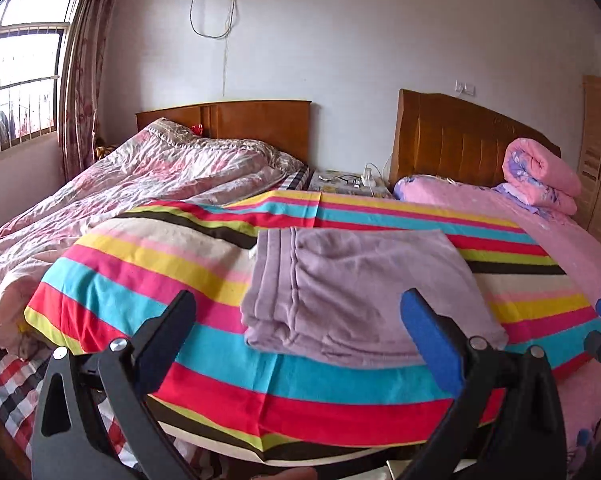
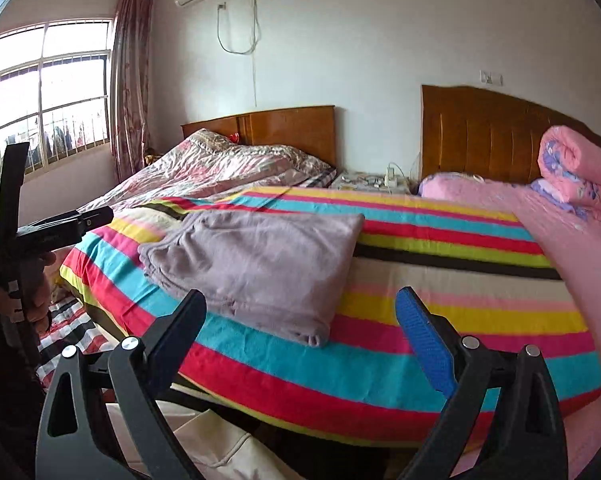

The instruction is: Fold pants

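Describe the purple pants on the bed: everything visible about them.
The pants are pale lilac, of a soft fleecy-looking fabric, already folded into a thick, roughly rectangular stack of several layers with stitched bands along one edge. They lie flat on the striped blanket, near its front edge. Neither the left gripper nor the right gripper touches them; both are open and empty.

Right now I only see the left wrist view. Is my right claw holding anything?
Observer: No. The right claw is open and empty, just short of the pants.
Operator: What's under it?
Observer: Something whitish below the edge of the bed. I can't tell what it is.
Operator: And my left claw?
Observer: Seen side-on, a hand grips its handle, left of the bed.
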